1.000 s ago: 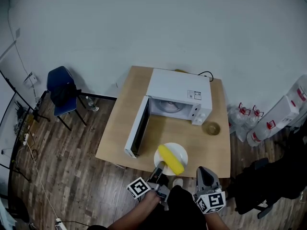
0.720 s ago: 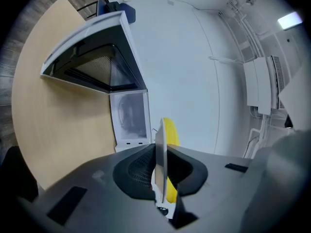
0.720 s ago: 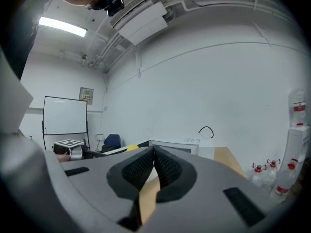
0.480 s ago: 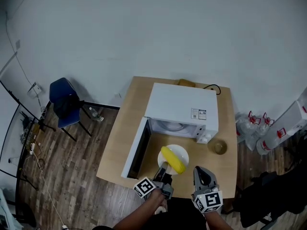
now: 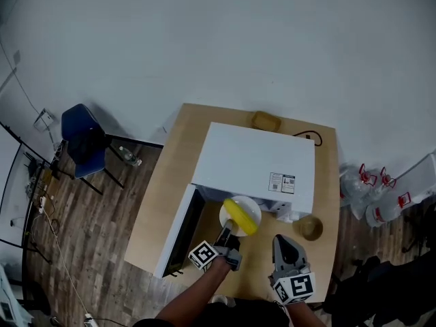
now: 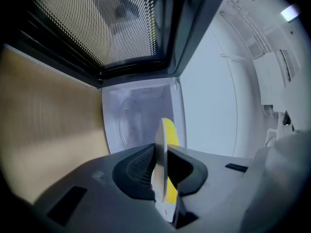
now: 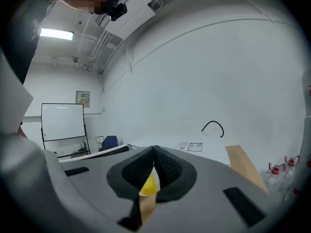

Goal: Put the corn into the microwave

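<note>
L gripper is clamped tight on the rim of a round white plate w/ a yellow corn cob on it, plate level at the open mouth of the white box microwave, door swung out toward the wooden table's left edge. R gripper sits just right of it over the table's near edge, jaws pressed together, nothing held.

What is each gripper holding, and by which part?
The left gripper clamps the white plate by its near rim; the right gripper holds nothing.
</note>
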